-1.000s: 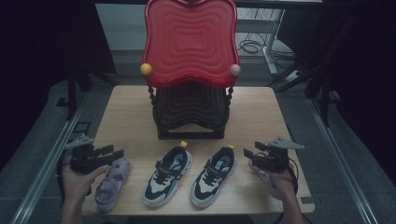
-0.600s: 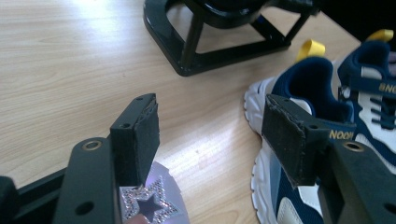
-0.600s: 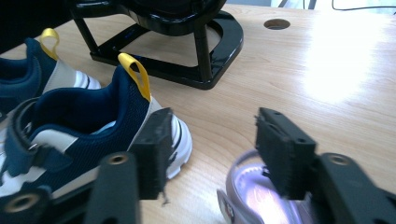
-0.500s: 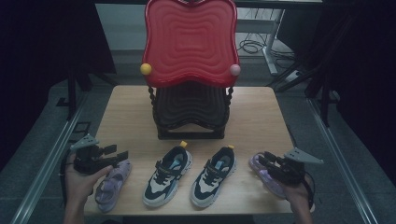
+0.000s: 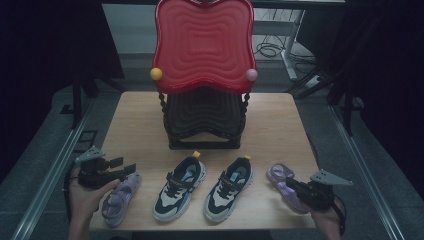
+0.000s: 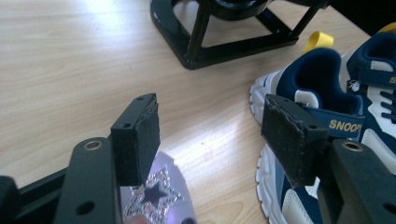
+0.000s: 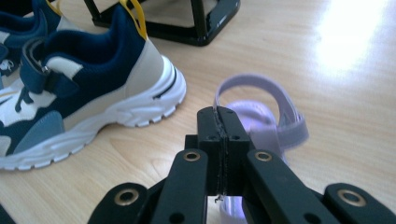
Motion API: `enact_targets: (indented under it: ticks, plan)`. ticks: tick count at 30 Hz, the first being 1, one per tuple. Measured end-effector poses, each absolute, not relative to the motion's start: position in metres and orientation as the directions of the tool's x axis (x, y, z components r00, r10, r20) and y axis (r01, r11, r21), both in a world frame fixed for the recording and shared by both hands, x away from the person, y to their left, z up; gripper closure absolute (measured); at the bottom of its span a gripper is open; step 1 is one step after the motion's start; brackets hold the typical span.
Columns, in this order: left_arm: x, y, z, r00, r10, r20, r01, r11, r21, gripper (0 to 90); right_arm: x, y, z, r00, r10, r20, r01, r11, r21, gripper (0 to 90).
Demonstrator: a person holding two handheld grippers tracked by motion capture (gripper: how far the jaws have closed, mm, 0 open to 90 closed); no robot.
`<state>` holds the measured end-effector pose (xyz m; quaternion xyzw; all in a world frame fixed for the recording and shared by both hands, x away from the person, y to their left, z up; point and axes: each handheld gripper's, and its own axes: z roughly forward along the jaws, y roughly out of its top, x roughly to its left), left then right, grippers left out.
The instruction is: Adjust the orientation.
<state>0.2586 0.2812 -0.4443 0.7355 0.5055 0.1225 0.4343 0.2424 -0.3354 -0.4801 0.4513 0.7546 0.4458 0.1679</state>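
My right gripper (image 7: pixel 218 116) has just clamped shut, apparently pinching the soft, light purple sandal (image 7: pixel 261 116); its strap bends easily. My left gripper (image 6: pixel 219 135) stands released.

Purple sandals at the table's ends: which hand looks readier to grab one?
Probably left: the left hand-held gripper, jaws just opened wide, hovers over the left purple star sandal. The right hand-held gripper has just closed on nothing visible at the right purple strap sandal.

Two sneakers (image 5: pixel 202 187) lie between purple sandals (image 5: pixel 118 197), before a red-topped stand (image 5: pixel 202 75)
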Motion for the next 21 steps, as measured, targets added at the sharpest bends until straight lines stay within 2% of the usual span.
enact_targets:
  ticks: [21]
  plan:
    - [0.258,0.281,-0.453,0.445,0.854,-0.271,0.658,-0.106,0.746,37.9,0.227,-0.336,-0.510,-0.570,0.807,0.154,0.615,0.295,0.731,89.7]
